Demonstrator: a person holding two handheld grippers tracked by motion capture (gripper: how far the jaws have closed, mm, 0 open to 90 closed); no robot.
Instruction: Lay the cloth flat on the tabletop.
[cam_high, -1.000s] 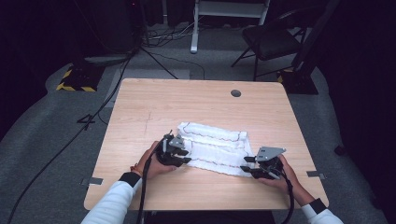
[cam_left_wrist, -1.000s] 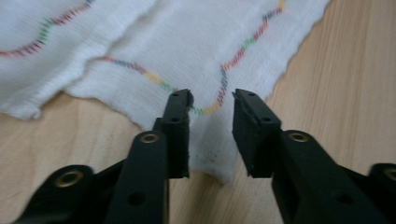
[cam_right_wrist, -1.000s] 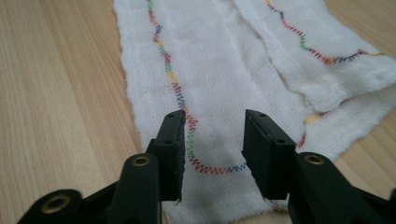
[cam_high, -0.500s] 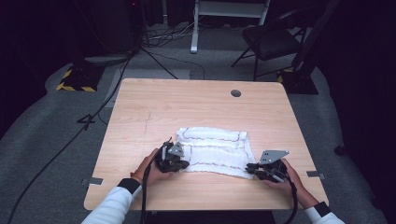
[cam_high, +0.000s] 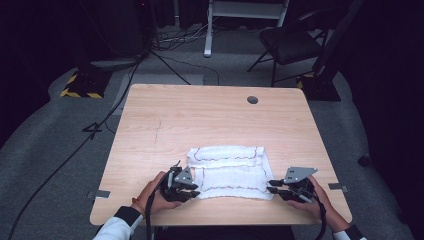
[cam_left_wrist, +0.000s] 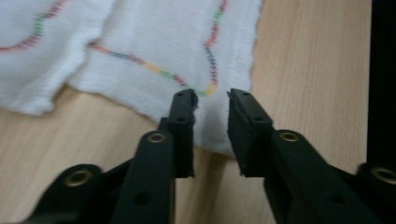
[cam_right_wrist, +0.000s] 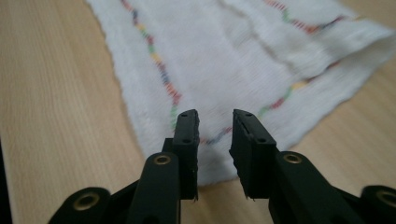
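Note:
A white cloth (cam_high: 227, 172) with coloured stitching lies folded on the near half of the wooden table (cam_high: 200, 115). My left gripper (cam_high: 196, 189) is at its near left corner. In the left gripper view the jaws (cam_left_wrist: 212, 95) stand a little apart over that corner of the cloth (cam_left_wrist: 154, 37), just opened, with the pads pressing on nothing. My right gripper (cam_high: 271, 186) is at the near right corner. Its jaws (cam_right_wrist: 215, 114) have also just been opening, and the cloth (cam_right_wrist: 224, 56) lies under the gap, not pinched.
A round cable hole (cam_high: 252, 99) sits at the table's far right. Beyond the table are a dark chair (cam_high: 290, 42), a white stand (cam_high: 207, 30) and cables (cam_high: 100, 125) on the grey floor. The near table edge is close behind both hands.
Both hands have drawn back toward the table's near edge, the left one more. The cloth has come nearer with them and lies flatter.

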